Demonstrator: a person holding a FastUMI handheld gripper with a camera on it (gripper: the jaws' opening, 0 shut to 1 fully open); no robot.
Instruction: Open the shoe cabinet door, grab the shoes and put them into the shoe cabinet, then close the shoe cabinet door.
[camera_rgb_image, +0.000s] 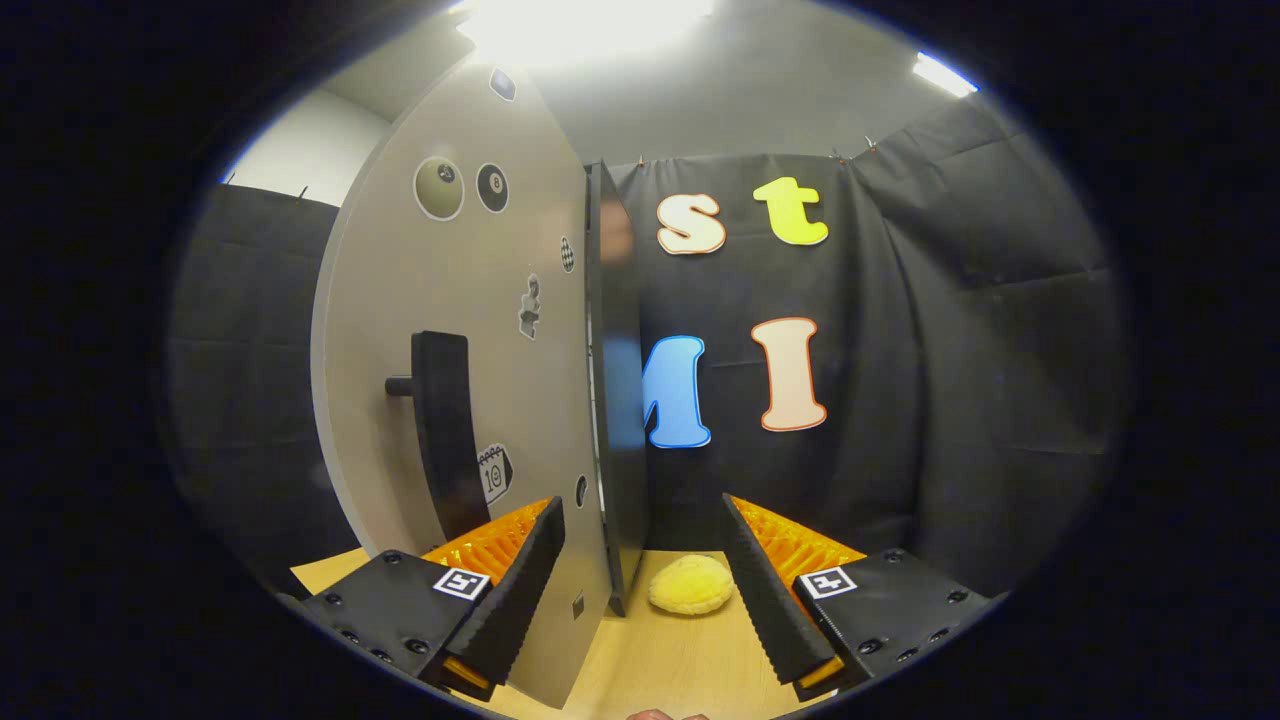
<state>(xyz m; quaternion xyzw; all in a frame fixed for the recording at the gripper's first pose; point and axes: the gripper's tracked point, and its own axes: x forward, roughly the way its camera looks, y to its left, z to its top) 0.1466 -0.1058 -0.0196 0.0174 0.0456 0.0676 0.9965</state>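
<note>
The grey shoe cabinet door (450, 300) stands swung out, and I see its face with several stickers and a black bar handle (442, 430). Its lower edge runs down between my fingers. A dark panel (618, 400) stands right behind that edge; whether it is the cabinet's side I cannot tell. My gripper (642, 505) is open, with the left finger (520, 580) just below the handle on the door's face side and the right finger (765, 590) beyond the edge. Neither finger presses on the door. A fluffy yellow shoe (690, 585) lies on the wooden table (680, 660) between the fingers, past the dark panel.
Black cloth walls (950, 350) close in the booth behind and to the right of the door. A bright ceiling lamp (580, 25) glares above. A sliver of a hand (665, 714) shows at the near edge of the table.
</note>
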